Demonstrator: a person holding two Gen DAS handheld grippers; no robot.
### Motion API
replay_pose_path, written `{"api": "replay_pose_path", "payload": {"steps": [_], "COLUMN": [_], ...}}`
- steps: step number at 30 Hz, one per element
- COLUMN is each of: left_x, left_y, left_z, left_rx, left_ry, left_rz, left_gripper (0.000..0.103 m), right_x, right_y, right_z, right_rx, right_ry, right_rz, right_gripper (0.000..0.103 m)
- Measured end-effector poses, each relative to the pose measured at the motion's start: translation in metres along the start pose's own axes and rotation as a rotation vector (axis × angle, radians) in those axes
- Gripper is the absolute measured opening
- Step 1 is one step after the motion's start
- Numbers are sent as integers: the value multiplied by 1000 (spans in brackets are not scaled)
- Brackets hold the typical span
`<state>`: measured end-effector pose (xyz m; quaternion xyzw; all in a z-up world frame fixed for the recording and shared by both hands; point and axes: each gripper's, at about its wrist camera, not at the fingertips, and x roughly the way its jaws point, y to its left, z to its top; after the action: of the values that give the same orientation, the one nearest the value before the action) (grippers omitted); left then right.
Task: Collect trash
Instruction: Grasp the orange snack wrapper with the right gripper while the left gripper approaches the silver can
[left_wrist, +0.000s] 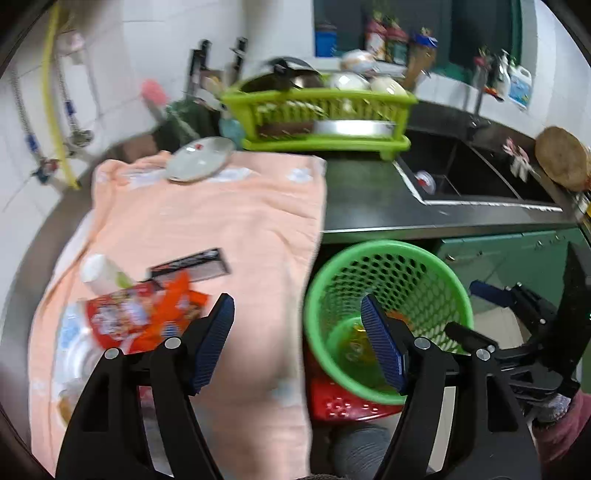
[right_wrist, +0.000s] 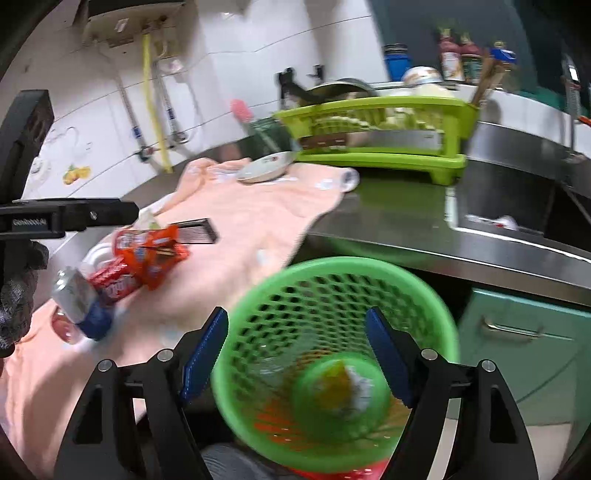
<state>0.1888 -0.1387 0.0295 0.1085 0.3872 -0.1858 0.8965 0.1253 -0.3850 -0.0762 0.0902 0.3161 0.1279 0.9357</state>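
Left gripper (left_wrist: 297, 343) and right gripper (right_wrist: 295, 350) fingers released, empty. Orange wrapper (left_wrist: 162, 314): light, crinkly, slippery; pinch a free edge. Green bin (right_wrist: 332, 354) holds 2-3 scraps.

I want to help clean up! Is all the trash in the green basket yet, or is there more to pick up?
Some is done: the green basket already has scraps at its bottom. Nothing is in hand now; the left gripper and right gripper are both open and empty. Still left on the peach towel: the orange wrappers, a can and a black packet.
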Motion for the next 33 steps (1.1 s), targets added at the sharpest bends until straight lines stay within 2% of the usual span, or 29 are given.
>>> {"api": "replay_pose_path", "payload": {"steps": [6,10,18,23,28,33], "left_x": [-36,-64,-104,-113,-110,-102], "left_y": [48,79,128,147,150,144], "left_z": [-9,-26,-82,-113,-136,-156], "left_rx": [-57,-91,-182,-228,-222,-216], "left_ry": [-42,-79,-142,-143,-128,-114], "left_rz": [77,130,191,199,211,179], "left_gripper": [73,76,81,85,85,86], "right_x": [22,45,106,139,171,196], "right_y": [48,80,124,146,155,156], "right_z": [19,32,61,78,87,87], "right_rx": [-14,10,198,265,337,405], "right_ry": [29,70,186,246,316,360], "right_rz": [85,174,379,408,385,364], "right_gripper": [74,74,74,74,74,74]}}
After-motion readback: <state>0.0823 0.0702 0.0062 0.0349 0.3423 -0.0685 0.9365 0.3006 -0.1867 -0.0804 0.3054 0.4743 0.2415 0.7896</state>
